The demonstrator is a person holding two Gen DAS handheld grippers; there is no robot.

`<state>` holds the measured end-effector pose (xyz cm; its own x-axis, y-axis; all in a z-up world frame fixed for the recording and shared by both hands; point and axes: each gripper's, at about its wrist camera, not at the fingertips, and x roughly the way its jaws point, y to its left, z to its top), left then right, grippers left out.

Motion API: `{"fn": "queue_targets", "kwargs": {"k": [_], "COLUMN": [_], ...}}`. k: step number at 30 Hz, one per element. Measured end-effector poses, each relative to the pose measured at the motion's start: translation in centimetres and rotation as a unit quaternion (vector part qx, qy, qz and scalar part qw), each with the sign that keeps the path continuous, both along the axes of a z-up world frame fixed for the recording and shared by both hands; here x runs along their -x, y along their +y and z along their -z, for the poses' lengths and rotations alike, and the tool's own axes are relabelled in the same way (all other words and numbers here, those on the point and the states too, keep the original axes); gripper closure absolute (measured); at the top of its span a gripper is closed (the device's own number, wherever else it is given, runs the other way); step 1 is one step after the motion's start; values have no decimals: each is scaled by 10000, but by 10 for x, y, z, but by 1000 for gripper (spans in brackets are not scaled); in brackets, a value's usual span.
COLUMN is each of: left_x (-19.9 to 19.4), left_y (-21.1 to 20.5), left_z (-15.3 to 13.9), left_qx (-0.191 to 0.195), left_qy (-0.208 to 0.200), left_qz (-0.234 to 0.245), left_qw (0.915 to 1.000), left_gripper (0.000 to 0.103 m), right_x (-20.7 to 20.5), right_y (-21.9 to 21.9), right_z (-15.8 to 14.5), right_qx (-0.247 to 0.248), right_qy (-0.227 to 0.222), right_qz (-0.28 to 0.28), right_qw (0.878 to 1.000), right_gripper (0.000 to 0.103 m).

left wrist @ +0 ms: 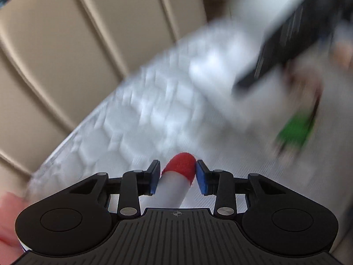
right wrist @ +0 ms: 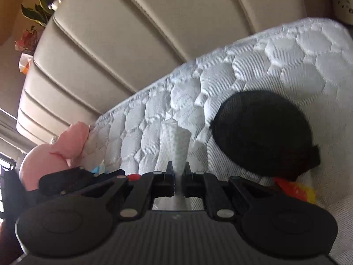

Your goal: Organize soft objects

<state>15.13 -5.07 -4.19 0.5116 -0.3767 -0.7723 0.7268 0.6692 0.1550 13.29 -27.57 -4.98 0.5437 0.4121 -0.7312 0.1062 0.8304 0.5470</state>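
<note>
Red-tipped white tube (left wrist: 179,176) pinched between my left fingers (left wrist: 177,176); right fingers (right wrist: 178,177) clamp white cloth (right wrist: 174,145). I'd keep both grips firm while lifting off the bed (right wrist: 275,61).

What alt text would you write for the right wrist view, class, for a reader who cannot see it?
The right gripper is shut on a strip of white textured cloth above a quilted white mattress. A round black plush lies to its right, a pink soft toy at left, and a beige padded headboard behind.
</note>
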Motion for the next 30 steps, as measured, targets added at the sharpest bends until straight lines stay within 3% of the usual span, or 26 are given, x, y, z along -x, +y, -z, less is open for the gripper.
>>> {"fn": "queue_targets", "kwargs": {"k": [2,3,8,10,11,12,15,17,19,21,22,24,27,29,30], "left_x": [0,-2,-15,-15,-16,-17,-14,-16,-22,-28,-32,-34,-30,-23,-19], "left_y": [-3,-6,-7,11,23,35,72,97,125,148,155,153,116,81,66], "left_z": [-12,-12,17,10,3,-4,-19,-15,-10,-7,-3,3,6,6,7], "left_qx": [890,1158,1719,2004,2081,2150,1969,1739,1671,1554,1537,1638,1404,895,602], "left_qy": [113,198,951,1145,1142,1133,969,896,853,760,788,979,978,690,496], "left_qz": [-320,-506,-1172,-1353,-1496,-1642,-2078,-2597,-3294,-3947,-4075,-3858,-2962,-2273,-1987], "left_qw": [9954,9918,9735,9635,9598,9560,9532,9457,9254,9024,8967,9026,9397,9672,9770], "left_gripper": [63,63,58,46,33,20,19,20,20,21,21,20,15,10,10], "right_x": [-1,-1,3,3,3,2,6,9,11,15,16,15,6,2,1], "right_y": [-5,-7,-9,-7,-4,0,24,47,75,96,102,99,69,51,44], "right_z": [-4,-6,-9,-9,-9,-8,-6,1,15,28,34,40,46,47,46], "right_qx": [85,144,753,977,1013,1000,678,217,-90,50,254,599,605,590,639], "right_qy": [-85,-113,-266,-329,-351,-380,-499,-369,-132,53,99,192,469,554,564], "right_qz": [110,153,175,115,45,-77,-813,-1391,-1858,-2179,-2226,-2070,-1417,-1054,-918], "right_qw": [9999,9997,9967,9946,9942,9942,9931,9893,9825,9759,9745,9763,9869,9911,9921], "right_gripper": [96,96,96,96,96,96,96,96,96,96,96,96,96,96,96]}}
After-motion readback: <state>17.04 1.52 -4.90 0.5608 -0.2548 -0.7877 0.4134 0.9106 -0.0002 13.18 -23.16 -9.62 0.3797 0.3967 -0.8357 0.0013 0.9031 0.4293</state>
